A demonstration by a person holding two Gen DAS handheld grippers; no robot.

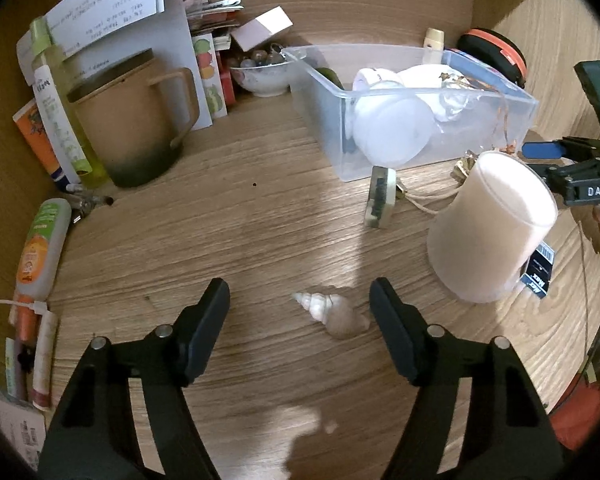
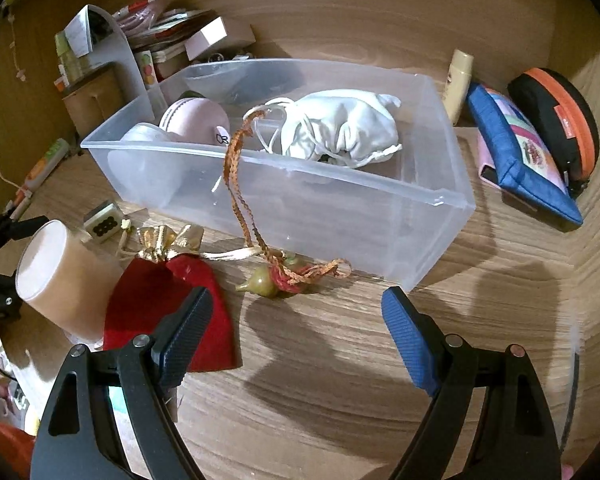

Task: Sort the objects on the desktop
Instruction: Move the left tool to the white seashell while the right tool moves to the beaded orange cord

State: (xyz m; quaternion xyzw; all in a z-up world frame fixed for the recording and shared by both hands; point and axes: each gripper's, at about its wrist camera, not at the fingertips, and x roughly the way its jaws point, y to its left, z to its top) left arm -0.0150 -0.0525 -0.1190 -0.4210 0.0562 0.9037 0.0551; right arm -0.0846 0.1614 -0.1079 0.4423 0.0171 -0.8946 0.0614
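Bare tabletop [image 2: 340, 360] between right jaws; clear bin [image 2: 380, 208] blocks just ahead, red pouch [image 2: 160, 300] under left jaw.

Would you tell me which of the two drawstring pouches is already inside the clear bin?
The white pouch lies inside the clear bin; the red pouch with gold trim lies outside on the desk.

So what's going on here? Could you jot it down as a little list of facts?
left tool: open, around the shell on the desk
right tool: open, holding nothing
bin: clear, holds a white pouch
cord: orange, hangs over the bin's front wall
red pouch: flat on the desk
cup: beside the red pouch
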